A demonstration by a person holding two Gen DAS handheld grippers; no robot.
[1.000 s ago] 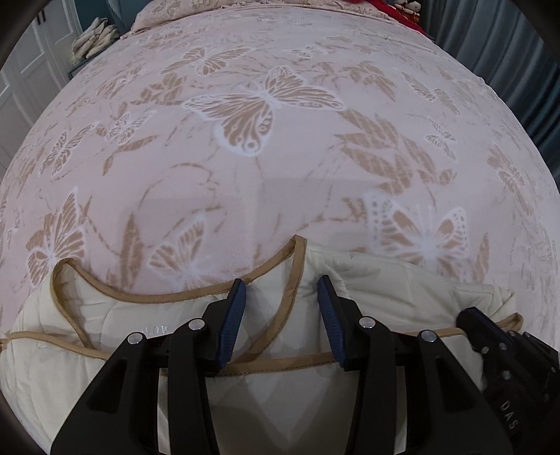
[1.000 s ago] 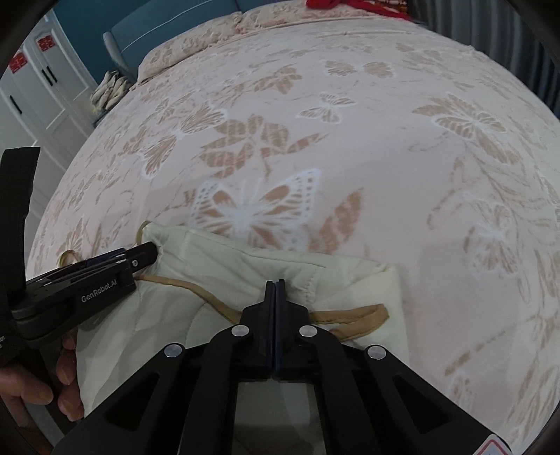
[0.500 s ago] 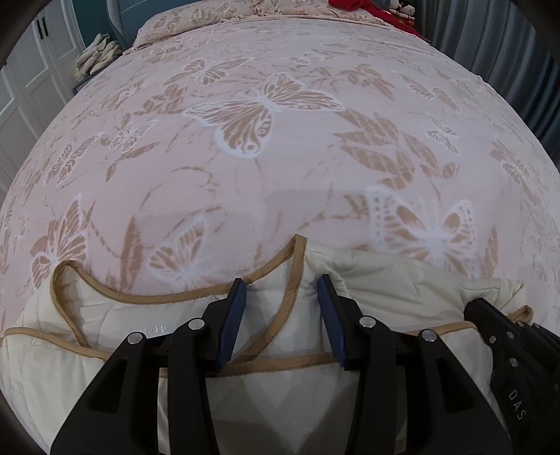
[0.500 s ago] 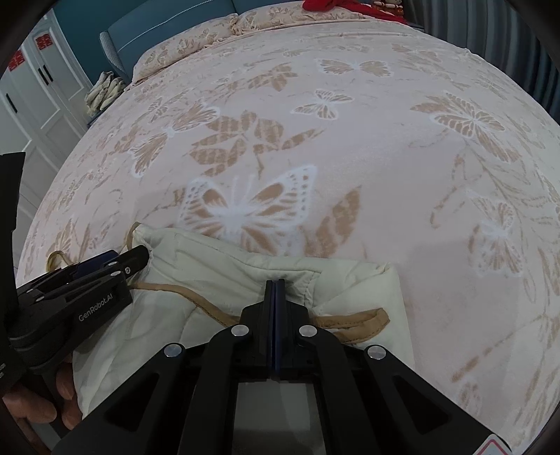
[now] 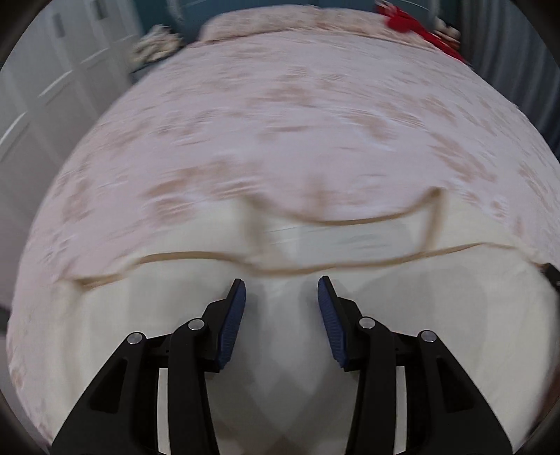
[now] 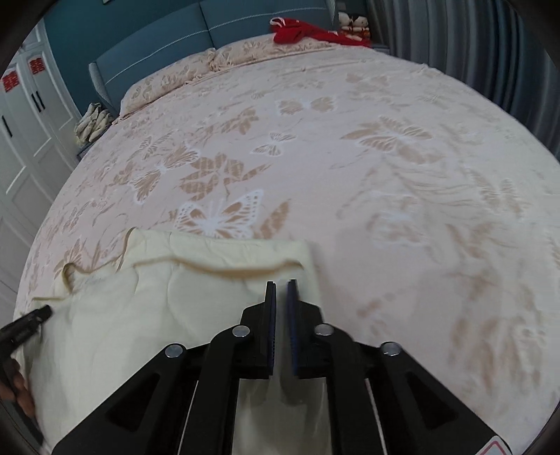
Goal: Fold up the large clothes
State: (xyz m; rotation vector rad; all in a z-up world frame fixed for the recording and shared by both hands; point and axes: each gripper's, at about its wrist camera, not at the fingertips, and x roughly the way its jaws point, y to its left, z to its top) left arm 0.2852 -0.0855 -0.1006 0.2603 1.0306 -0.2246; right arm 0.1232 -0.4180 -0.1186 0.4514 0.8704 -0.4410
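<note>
A cream quilted garment with tan trim (image 5: 280,350) lies folded on the near part of the bed; it also shows in the right wrist view (image 6: 157,308). My left gripper (image 5: 281,301) is open and empty above the garment, short of its trimmed edge. My right gripper (image 6: 281,290) is slightly open, with a narrow gap between the jaws, over the garment's right edge and holding nothing. The left gripper's tip (image 6: 31,316) shows at the garment's left side in the right wrist view. The left wrist view is blurred by motion.
The bed has a pink bedspread with butterfly print (image 6: 385,157). A red cloth (image 6: 308,31) and pillows (image 6: 175,77) lie at the far headboard. White wardrobe doors (image 6: 24,140) stand on the left and grey curtains (image 6: 490,42) on the right.
The right gripper has let go of the garment and opened a little. Both grippers have pulled back and up from the garment's trimmed edge. The left gripper stays open.
</note>
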